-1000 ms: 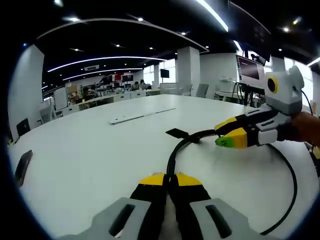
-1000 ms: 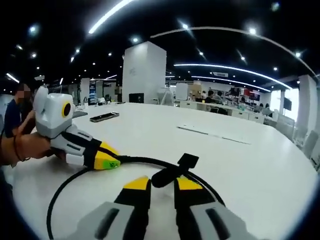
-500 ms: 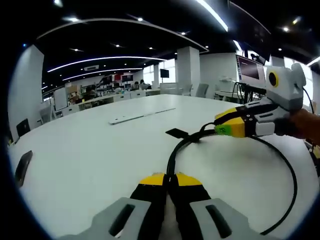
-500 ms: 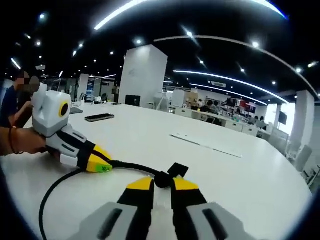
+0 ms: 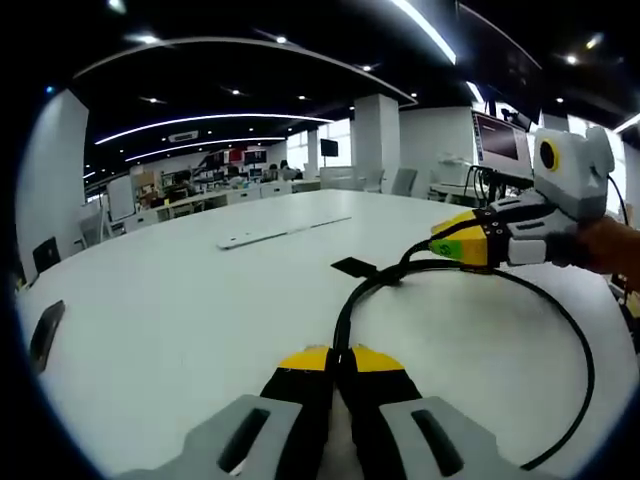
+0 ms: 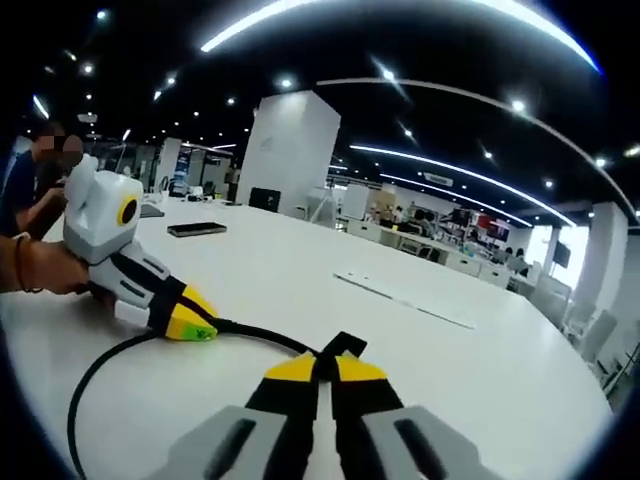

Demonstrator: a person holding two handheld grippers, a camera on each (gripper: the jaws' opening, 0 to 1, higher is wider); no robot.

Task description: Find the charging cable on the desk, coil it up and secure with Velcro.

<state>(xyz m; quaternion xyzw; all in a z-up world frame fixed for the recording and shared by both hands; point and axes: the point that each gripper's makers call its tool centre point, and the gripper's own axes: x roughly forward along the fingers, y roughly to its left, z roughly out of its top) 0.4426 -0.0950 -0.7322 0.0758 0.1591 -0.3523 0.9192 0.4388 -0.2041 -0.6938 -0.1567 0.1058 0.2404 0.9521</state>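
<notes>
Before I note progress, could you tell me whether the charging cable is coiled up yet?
Not yet: the cable lies in one open loop on the table, each end pinched in a shut tool, left and right.

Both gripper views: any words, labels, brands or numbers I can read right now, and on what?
No text reads clearly.
Monitor behind the table: screen lit, content too blurred to read.
Red wall sign far back: too small to read.
Green patch on the right claw: a mark, illegible.
Black cable: no print visible.

Left gripper (image 5: 335, 362), lower centre: grey body, black jaws, yellow tips; right gripper (image 6: 325, 369) likewise; green marking on tips; bracelet (image 6: 20, 262), far left.
</notes>
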